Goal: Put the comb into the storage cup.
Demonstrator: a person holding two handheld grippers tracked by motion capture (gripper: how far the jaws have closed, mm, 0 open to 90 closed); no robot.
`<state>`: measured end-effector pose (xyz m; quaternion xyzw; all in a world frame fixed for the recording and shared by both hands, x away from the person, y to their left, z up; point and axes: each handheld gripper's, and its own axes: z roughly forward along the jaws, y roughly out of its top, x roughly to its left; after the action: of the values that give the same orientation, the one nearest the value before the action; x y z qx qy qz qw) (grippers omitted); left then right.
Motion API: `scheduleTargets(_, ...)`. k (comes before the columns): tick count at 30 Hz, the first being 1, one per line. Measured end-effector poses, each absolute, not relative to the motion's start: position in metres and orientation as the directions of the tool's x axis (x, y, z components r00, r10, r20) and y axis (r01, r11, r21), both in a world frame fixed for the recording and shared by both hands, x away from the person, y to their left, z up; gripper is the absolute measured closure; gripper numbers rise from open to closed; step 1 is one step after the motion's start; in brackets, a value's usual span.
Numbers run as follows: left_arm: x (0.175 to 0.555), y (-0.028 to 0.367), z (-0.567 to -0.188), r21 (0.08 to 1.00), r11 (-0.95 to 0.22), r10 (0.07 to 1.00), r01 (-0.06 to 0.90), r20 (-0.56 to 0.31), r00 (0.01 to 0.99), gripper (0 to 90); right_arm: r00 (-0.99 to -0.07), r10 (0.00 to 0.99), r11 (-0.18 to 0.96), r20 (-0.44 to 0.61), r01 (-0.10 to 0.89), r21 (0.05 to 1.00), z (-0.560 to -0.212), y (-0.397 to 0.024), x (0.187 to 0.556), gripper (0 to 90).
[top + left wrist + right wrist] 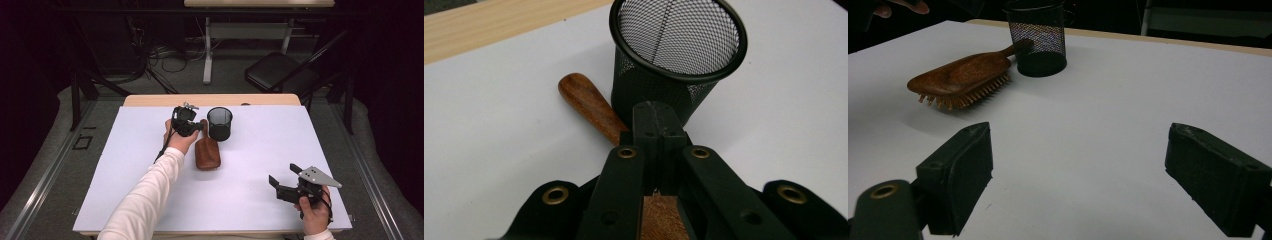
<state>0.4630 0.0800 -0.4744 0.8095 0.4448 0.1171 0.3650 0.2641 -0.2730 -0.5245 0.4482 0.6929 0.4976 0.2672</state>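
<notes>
From above, my left gripper (192, 127) sits toward the far middle of the white counter (250, 165), my sleeve in cream fabric (150, 195) running in from the bottom edge. Its jaws are pressed together on the handle of the brown wooden hairbrush (206, 152), whose oval head lies nearer to me, bristles down. In the left gripper view the two black jaws meet flat over the rounded wooden handle (586, 102), which pokes out to the left just beside the black wire-mesh pen cup (674, 60); I cannot tell whether handle and cup touch. The cup (219, 123) stands upright just to the right of the gripper, near the counter's far edge. Well apart, at the near right corner, my right gripper (287, 182) rests in my hand, a grey three-cornered plate on top. Its jaws stand wide with nothing between them; the right gripper view shows bare white surface in the gap, with the hairbrush (960, 75) and cup (1038, 40) beyond.
</notes>
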Motion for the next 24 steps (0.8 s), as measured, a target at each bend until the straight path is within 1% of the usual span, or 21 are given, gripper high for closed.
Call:
scheduleTargets(15,0.47,0.064,-0.505,0.645,-0.352,0.803,0.678,-0.164,0.573,90.0,-0.459,0.885,0.103,0.074,0.349,0.931,-0.525,-0.273,0.265,11.7)
scheduleTargets(24,0.473,0.061,-0.513,0.644,-0.338,0.807,0.687,-0.178,0.564,90.0,-0.464,0.883,0.111,0.07,0.352,0.929,-0.525,-0.273,0.265,11.7)
